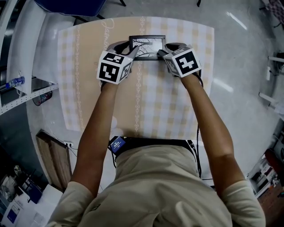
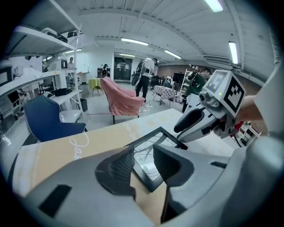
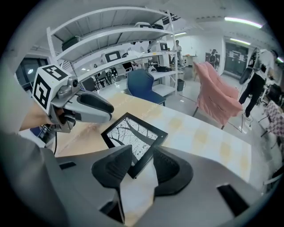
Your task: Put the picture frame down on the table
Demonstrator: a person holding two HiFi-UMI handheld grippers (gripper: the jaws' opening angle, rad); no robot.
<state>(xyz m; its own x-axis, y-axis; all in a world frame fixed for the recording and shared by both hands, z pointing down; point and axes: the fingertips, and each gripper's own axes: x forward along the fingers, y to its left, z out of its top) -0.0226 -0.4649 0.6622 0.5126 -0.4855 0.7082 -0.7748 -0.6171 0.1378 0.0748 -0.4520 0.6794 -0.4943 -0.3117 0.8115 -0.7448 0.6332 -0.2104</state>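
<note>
Head view: left tool [image 1: 132,50], right tool [image 1: 161,53] gape empty flanking picture frame [image 1: 148,45]; blue chair [image 1: 71,6] beyond.

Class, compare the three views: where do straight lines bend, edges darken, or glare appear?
Head view: glare streaks on the floor, dim corners. Left gripper view: ceiling bows, black rim all round. Right gripper view: shelves bend, picture frame sharp.

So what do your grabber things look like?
The left gripper and right gripper are grey plastic with black ribbed pads. Each carries a white cube with black square patterns. A black cable trails from the right one. The sleeves are short and beige.
</note>
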